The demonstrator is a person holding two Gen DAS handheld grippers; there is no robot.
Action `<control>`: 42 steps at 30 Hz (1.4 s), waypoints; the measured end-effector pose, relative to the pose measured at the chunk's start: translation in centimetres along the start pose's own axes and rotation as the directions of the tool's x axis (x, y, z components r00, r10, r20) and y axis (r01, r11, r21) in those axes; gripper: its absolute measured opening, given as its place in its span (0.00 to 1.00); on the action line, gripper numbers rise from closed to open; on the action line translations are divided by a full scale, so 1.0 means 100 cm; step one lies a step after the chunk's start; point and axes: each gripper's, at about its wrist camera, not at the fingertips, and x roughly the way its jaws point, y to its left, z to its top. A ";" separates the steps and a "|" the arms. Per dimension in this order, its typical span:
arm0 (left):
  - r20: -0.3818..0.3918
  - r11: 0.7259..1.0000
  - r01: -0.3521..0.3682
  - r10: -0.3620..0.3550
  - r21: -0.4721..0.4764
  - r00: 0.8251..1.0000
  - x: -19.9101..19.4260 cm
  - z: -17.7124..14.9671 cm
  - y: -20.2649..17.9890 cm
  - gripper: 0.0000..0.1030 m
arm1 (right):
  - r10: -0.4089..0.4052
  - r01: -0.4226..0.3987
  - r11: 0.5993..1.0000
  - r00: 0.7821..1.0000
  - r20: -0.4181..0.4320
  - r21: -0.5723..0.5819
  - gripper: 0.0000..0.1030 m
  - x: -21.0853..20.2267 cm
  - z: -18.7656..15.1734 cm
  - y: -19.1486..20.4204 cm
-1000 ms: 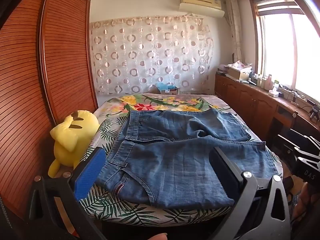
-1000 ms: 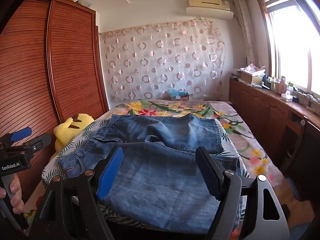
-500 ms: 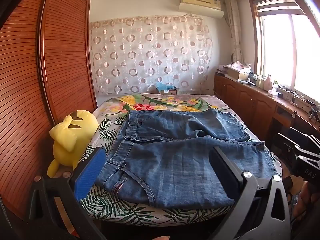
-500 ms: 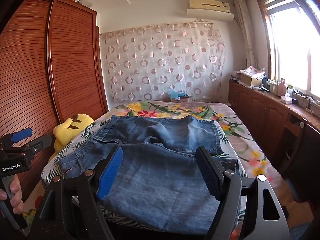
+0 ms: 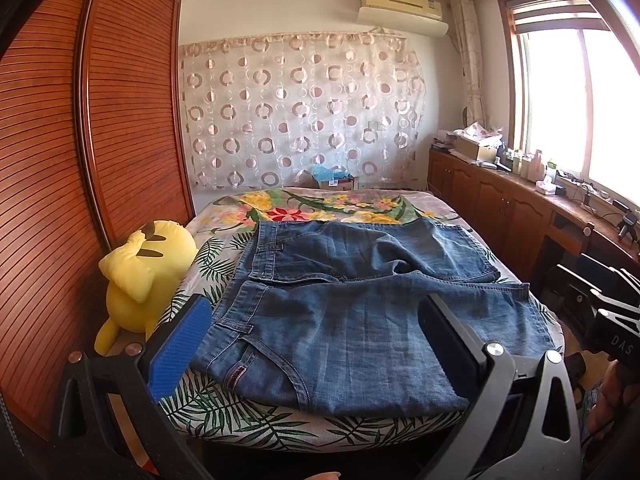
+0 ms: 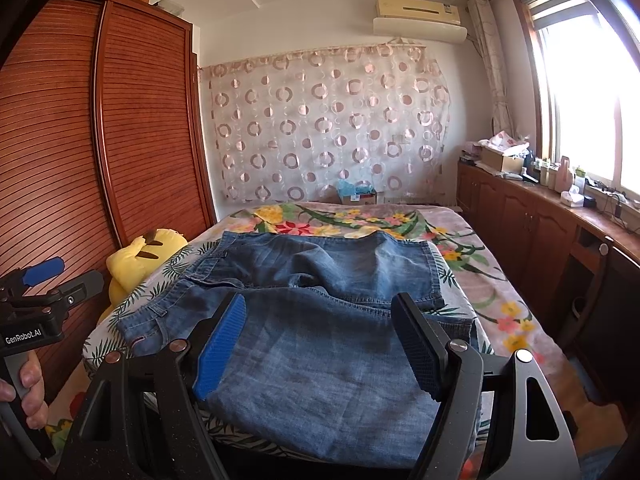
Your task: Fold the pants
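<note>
Blue denim pants (image 5: 340, 312) (image 6: 320, 320) lie spread across the near half of the bed (image 5: 256, 424), waistband to the left, one leg layered over the other. My left gripper (image 5: 312, 336) hangs open above the near edge of the pants, touching nothing. My right gripper (image 6: 320, 340) is also open, held over the near leg, with nothing between its fingers. The left gripper's body (image 6: 36, 304) shows at the far left of the right wrist view, held by a hand (image 6: 28, 392).
A yellow plush toy (image 5: 148, 272) sits at the bed's left edge against the slatted wooden wardrobe (image 5: 80, 160). Wooden cabinets (image 5: 500, 208) with clutter run along the right under the window. A box (image 5: 334, 178) stands beyond the bed by the curtain.
Both views have shifted only slightly; the pants lie as before and both grippers stay open.
</note>
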 end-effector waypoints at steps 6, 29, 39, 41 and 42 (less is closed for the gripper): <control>0.005 1.000 0.007 -0.007 -0.001 1.000 -0.002 -0.001 -0.001 1.00 | 0.002 -0.002 1.000 1.000 0.002 0.001 0.75 0.000 -0.001 0.000; 0.009 1.000 0.007 -0.007 -0.001 1.000 -0.004 0.000 -0.001 1.00 | -0.002 0.001 1.000 1.000 0.004 0.008 0.75 0.001 -0.001 -0.001; 0.012 1.000 0.007 -0.007 0.000 1.000 -0.006 0.002 -0.003 1.00 | -0.003 0.003 1.000 1.000 0.008 0.009 0.75 0.000 -0.001 0.000; 0.010 1.000 0.008 -0.008 -0.002 1.000 -0.007 0.003 -0.003 1.00 | -0.005 0.005 1.000 1.000 0.011 0.011 0.75 0.000 -0.001 -0.001; 0.009 1.000 0.009 -0.009 -0.003 1.000 -0.007 0.003 -0.003 1.00 | -0.006 0.006 1.000 1.000 0.011 0.012 0.75 -0.001 -0.001 -0.001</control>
